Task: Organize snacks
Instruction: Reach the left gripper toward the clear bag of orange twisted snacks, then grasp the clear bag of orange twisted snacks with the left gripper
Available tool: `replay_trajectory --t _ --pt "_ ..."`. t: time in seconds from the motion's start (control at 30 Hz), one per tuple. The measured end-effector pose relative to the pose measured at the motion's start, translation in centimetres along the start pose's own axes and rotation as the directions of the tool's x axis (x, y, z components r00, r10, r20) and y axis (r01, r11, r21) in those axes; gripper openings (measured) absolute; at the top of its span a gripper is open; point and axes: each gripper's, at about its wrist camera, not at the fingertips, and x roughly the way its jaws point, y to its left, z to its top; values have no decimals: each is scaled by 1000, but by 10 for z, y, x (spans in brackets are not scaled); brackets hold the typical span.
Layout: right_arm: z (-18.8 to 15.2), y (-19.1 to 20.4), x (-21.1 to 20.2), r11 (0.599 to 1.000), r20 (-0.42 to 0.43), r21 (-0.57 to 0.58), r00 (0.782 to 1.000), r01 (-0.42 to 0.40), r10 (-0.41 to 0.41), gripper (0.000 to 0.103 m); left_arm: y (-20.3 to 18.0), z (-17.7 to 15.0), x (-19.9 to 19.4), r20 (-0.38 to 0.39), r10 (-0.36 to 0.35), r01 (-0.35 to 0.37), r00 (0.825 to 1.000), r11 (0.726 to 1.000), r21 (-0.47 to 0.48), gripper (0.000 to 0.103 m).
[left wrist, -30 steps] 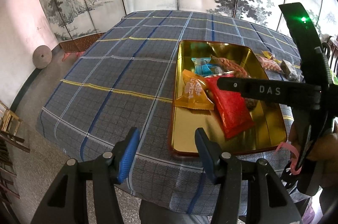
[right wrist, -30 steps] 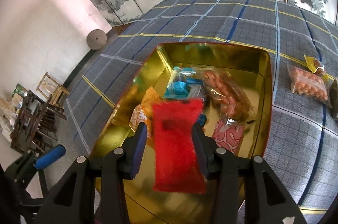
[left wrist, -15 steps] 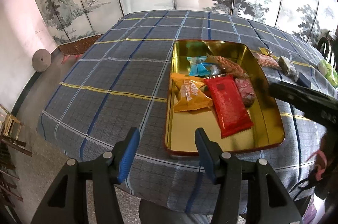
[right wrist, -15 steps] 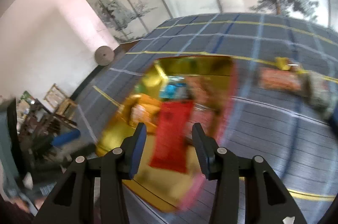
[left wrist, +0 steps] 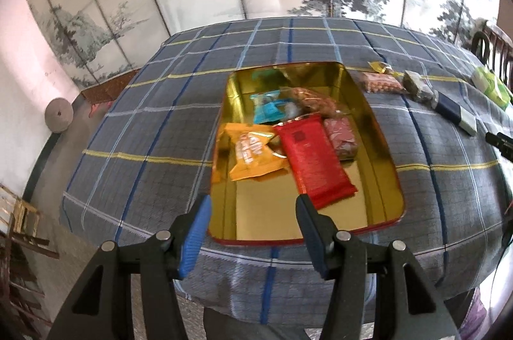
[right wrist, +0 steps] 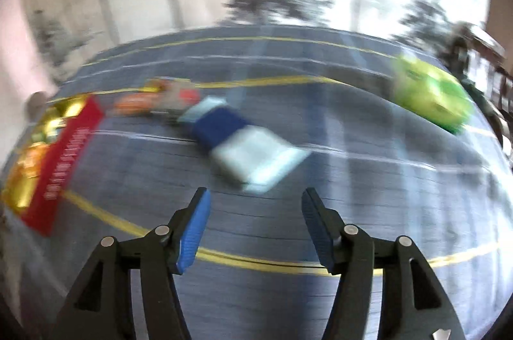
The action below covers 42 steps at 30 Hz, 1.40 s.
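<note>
So the red snack pack [left wrist: 315, 162] is now dropped in the gold tin [left wrist: 383, 160] mid-frame, and the right gripper [right wrist: 255, 227], fingers spread and empty, has swung over to the blue-and-white packet [right wrist: 243, 144] on the counter [right wrist: 368, 179] next.

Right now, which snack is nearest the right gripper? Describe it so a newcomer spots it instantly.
Start at the gold tin on the plaid tablecloth; to its right a row of loose packets runs across the cloth. The one in front of the open right gripper is the blue-and-white packet. Unlike the orange, dark and green packs around it, it is two-tone: dark blue at one end, white at the other.
</note>
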Motion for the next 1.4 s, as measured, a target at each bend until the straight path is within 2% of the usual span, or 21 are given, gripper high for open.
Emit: replay_trajectory --t 0.07,0.2,0.3,0.43,0.57,0.63,0.67,0.7,0.77,0.83,0.93,1.1,1.33,1.4 --pt "-3 -28 5 997 -10 67 1000 24 -24 57 -10 4 -1 2 1 -1 1000 1000 29 56" --pt "-9 -59 11 990 -17 118 997 73 -71 57 -28 15 -2 7 -9 9 1000 997 73 56" --pt "-13 -70 13 987 -19 133 996 85 -83 57 -43 27 -1 -5 -57 58 998 994 96 56" --pt "-11 -77 14 987 -14 144 997 71 -70 63 -64 51 0 -5 -181 179 984 971 155 56" --pt "-13 -79 12 988 -5 154 999 36 -35 67 -94 81 6 -32 -305 302 952 912 278 56" --pt "-14 -82 11 986 4 166 1000 13 -13 68 -113 97 15 -59 -352 349 934 864 363 56" --pt "-15 -84 10 984 9 176 1000 3 -4 69 -121 103 19 -67 -358 355 931 850 390 56" --pt "-15 -85 10 983 11 181 1000 -1 -1 69 -130 112 27 -85 -370 369 925 825 428 56" --pt "-15 -86 10 982 15 186 1000 -9 6 69 -146 126 43 -147 -407 425 902 768 480 56" --pt "-16 -86 9 982 20 188 1000 -21 17 69 -159 139 60 -203 -417 458 886 715 528 56" --pt "-16 -87 9 980 25 194 999 -41 37 70 -178 155 84 -253 -406 472 878 650 596 56" --pt "-17 -92 8 973 39 216 996 -81 74 73 -194 178 128 -331 -386 507 861 597 622 56" --pt "-17 -93 8 970 44 222 995 -102 94 76 -202 186 161 -343 -320 469 883 569 675 56" --pt "-17 -94 9 970 44 221 994 -105 98 77 -204 188 170 -352 -317 474 881 566 675 56"
